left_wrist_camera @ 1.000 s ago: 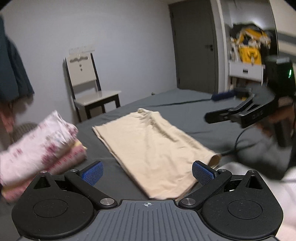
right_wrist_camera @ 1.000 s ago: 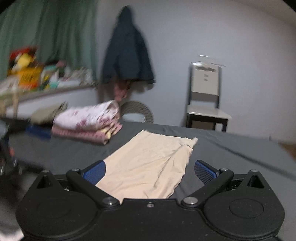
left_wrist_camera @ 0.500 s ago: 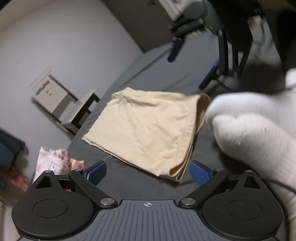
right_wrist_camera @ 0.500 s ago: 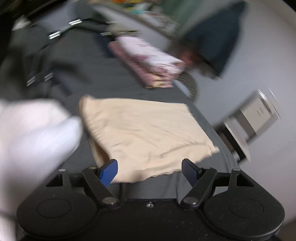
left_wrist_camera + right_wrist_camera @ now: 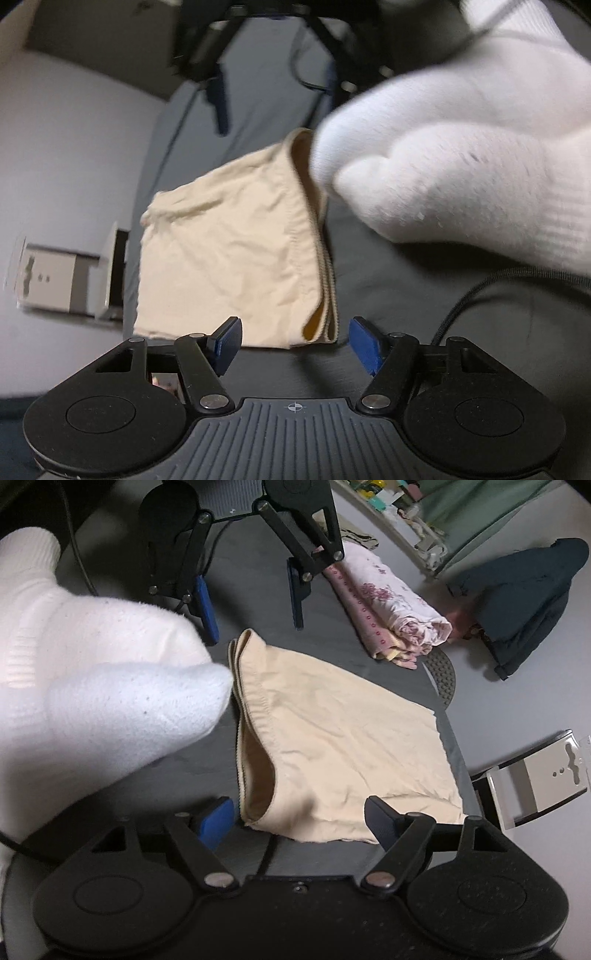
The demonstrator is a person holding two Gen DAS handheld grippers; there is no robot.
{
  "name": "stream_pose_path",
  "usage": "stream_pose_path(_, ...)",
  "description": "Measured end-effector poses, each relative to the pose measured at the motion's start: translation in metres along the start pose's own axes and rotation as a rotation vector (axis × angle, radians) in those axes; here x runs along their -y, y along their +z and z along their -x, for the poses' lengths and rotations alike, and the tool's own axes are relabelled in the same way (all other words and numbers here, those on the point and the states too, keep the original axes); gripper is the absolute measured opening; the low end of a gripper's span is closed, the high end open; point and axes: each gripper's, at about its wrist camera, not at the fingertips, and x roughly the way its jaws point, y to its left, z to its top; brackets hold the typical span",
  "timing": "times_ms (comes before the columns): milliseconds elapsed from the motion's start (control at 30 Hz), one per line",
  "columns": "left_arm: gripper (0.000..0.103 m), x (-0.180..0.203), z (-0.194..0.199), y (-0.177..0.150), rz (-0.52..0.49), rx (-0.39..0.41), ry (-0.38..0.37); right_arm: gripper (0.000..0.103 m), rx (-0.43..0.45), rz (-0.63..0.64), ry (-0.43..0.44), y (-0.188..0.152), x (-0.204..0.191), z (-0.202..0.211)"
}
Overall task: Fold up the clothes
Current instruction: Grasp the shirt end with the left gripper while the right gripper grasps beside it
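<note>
Now, change: both grippers had been swung from a level look across the room, a second before, to a steep downward look at the near edge of the cream, flat-folded cotton garment (image 5: 229, 254).
Meaning: a further fold was judged to be about to begin, with nothing yet gripped.
Left gripper (image 5: 295, 341): blue-padded fingers were spread wide, empty, either side of the garment's near corner.
Right gripper (image 5: 299, 818): fingers were likewise held wide apart, empty, over the opposite corner.
Garment position: it was laid flat on the dark grey bed sheet (image 5: 332, 602), hemmed edges stacked.
Obstruction: a white knitted sock-clad foot (image 5: 99, 686) was set against the hemmed edge.
Surroundings: a folded pink floral stack (image 5: 391, 609) lay well apart; a black cable (image 5: 476, 291) crossed the sheet.
</note>
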Motion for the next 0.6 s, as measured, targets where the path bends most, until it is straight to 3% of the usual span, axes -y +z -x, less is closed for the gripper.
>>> stream_pose_path(100,0.052,0.007,-0.007,0.004,-0.056,-0.024,-0.011,0.082,-0.001,-0.010,0.003,-0.001,-0.002,0.000)
stream_pose_path(233,0.047,0.013,-0.008,0.007,-0.111,-0.038,-0.001,0.083,-0.003,-0.025,0.007,-0.002,-0.004,0.001)
stream_pose_path(600,0.037,0.058,-0.004,0.001,-0.475,-0.025,0.112,0.085,0.001,-0.069,0.003,-0.003,-0.001,0.002)
